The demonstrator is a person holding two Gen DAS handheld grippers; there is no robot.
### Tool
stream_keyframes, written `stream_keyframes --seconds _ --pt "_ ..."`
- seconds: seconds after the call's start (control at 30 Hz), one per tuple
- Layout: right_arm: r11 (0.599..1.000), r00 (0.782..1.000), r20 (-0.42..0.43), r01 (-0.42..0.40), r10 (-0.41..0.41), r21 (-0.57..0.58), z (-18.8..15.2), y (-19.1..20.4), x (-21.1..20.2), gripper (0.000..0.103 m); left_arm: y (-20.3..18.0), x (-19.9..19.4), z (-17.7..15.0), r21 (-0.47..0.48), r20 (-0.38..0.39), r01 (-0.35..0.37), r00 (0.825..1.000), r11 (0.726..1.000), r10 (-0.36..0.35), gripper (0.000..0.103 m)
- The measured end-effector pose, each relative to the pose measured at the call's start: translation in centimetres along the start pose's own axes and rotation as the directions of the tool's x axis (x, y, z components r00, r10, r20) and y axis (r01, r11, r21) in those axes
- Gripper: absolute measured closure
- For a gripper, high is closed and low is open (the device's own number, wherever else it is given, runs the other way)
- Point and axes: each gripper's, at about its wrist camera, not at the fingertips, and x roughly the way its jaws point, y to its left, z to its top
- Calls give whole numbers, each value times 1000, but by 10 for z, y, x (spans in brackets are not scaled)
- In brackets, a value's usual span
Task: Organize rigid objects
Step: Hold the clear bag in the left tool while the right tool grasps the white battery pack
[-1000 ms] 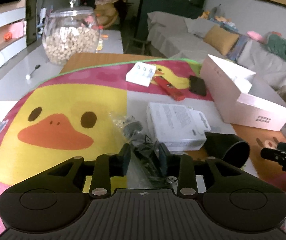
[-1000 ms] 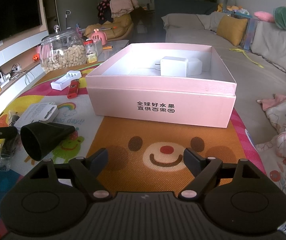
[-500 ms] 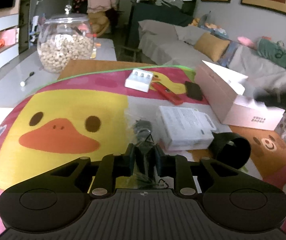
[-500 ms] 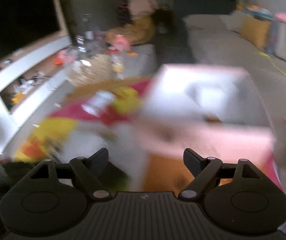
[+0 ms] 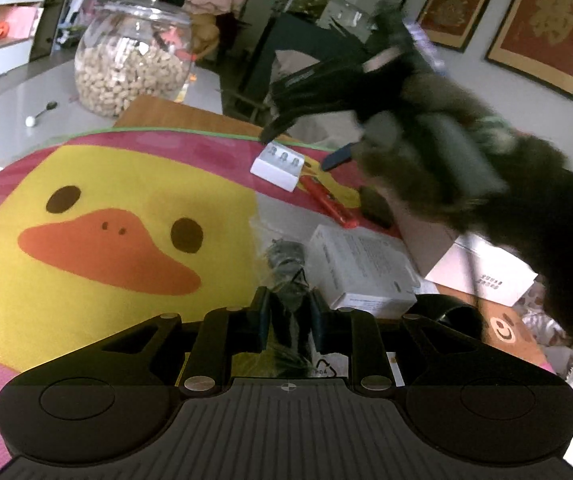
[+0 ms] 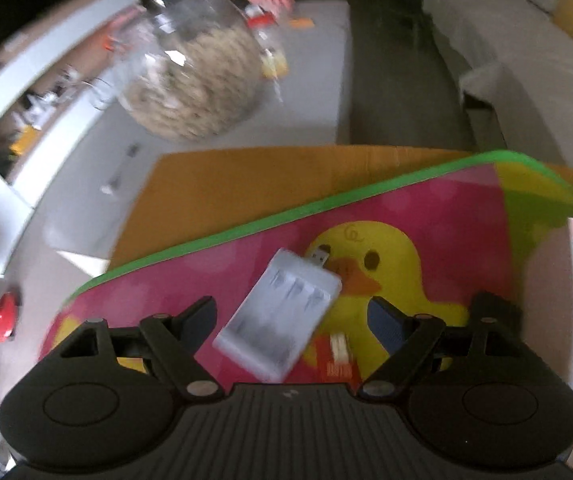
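Left gripper (image 5: 286,312) — jaws newly narrowed onto the clear bag of dark parts (image 5: 288,268), mid-mat (image 5: 86,184).
Right gripper (image 6: 290,316) — wide, empty, newly swung over the white charger (image 6: 282,316) near the mat's far green edge; likely next pick.

Left wrist view low, close over duck mat (image 5: 106,184), right wrist view steeper (blurred), both share white charger (image 6: 282,316)

The left gripper (image 5: 286,316) points downward with its jaws pinched close, while the right gripper (image 6: 291,322), held by a dark-sleeved hand (image 5: 418,160), stands wide apart.
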Motion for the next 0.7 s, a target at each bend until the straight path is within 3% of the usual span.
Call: stream_keyframes --seconds 0.1,0.17,0.27,0.7 --pt "997 997 -15 70 -70 -31 6 3 27 21 3 0 0 -17 0 12 1000 1000 -12 79" --pt "996 998 8 63 -63 -70 2 8 22 34 3 -1 0 -21 0 15 1000 1000 -15 79" --pt "984 1000 -22 17 -21 -177 -12 12 10 54 5 0 1 -28 0 19 1000 999 -19 79" --pt "938 996 -81 -71 46 -338 -134 -6 -78 55 6 1 2 -34 0 14 1000 999 -14 79"
